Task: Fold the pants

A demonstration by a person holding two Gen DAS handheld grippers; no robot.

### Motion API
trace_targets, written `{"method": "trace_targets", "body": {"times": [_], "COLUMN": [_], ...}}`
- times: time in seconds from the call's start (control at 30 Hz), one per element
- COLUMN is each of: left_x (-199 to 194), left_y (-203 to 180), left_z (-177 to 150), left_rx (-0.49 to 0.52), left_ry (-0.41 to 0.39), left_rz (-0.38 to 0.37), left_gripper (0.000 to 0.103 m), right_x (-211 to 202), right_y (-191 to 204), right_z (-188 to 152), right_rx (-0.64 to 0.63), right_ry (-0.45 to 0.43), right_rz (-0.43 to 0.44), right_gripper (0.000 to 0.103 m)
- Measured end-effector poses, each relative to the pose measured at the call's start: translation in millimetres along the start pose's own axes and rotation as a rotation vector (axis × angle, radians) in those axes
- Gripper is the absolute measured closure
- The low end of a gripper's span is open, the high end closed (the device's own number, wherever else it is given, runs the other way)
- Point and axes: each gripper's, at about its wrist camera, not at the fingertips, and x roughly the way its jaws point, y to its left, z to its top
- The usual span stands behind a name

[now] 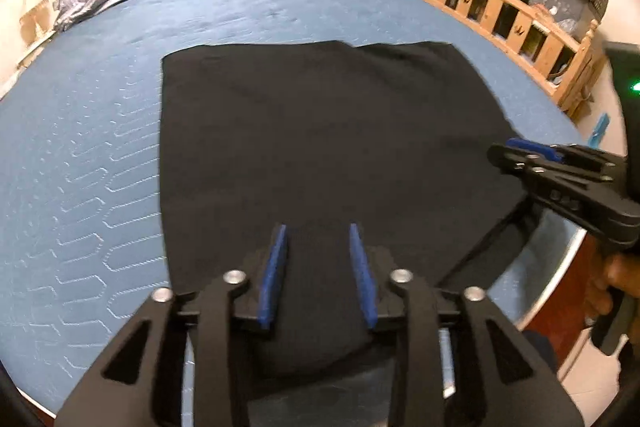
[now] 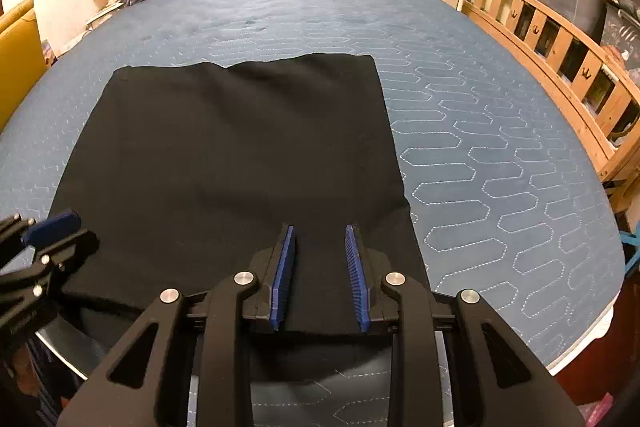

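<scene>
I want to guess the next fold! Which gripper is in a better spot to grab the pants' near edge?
Probably right: the right gripper hangs open over the pants' near corner; the left gripper sits mid-cloth.

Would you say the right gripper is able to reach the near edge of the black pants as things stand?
Probably yes. The right gripper is open right above the pants near their near right corner, with nothing between; the left gripper is off to the side.

Black pants [image 2: 232, 163] folded flat, rectangular, on bed.
</scene>
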Motion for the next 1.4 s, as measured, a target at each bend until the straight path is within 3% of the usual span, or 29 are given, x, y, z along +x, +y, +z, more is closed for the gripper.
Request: {"method": "trace_targets", "body": {"times": [0.07,0.23,0.4,0.53,0.6,0.67,0.8,0.9,0.97,1.13,1.27,1.4], "left_x": [1.8,2.4,-4.2,-9.7,-24.1,-40.9,-90.4,-130.7,-150.7,-191.0,-202.0,-204.8], "left_y": [5.0,34.6,56.5,55.6,52.1,42.7,22.8,7.2,-1.1,-16.5,-21.9,-24.2], "left_z": [1.1,4.8,11.8,24.9,30.2,31.1,20.7,7.1,-0.4,-14.1,-16.9,-16.2], "left_rx": [-0.005,-0.061,-0.083,-0.064,-0.08,-0.061,-0.067,-0.051,-0.041,-0.019,-0.025,-0.022], "left_ry": [0.002,0.007,-0.012,-0.042,-0.067,-0.08,-0.089,-0.113,-0.127,-0.151,-0.165,-0.163], "left_rz": [0.02,0.102,0.167,0.157,0.117,0.088,-0.012,-0.036,-0.034,-0.041,0.025,0.037], "left_gripper": [0.055,0.053,0.051,0.051,0.051,0.044,0.031,0.015,0.008,0.004,0.002,0.002], "right_x": [-0.8,-6.9,-12.7,-21.9,-38.2,-61.5,-115.9,-151.7,-169.0,-189.3,-193.6,-196.4], "right_y": [-0.6,-5.9,-10.1,-9.4,-8.2,-8.5,0.7,15.1,22.5,31.4,32.7,33.1], "right_z": [-0.5,-3.8,-10.0,-14.0,-17.5,-20.6,-31.3,-40.9,-43.9,-49.0,-47.7,-49.1], "right_rx": [-0.004,-0.002,-0.006,-0.002,0.022,0.057,0.113,0.141,0.156,0.176,0.174,0.169], "right_ry": [0.002,0.01,0.023,0.032,0.021,-0.002,-0.076,-0.122,-0.143,-0.174,-0.184,-0.189], "right_rz": [-0.009,-0.057,-0.125,-0.171,-0.172,-0.172,-0.18,-0.182,-0.195,-0.199,-0.204,-0.206], "right_gripper": [0.077,0.075,0.06,0.06,0.058,0.056,0.035,0.024,0.021,0.02,0.02,0.02]}}
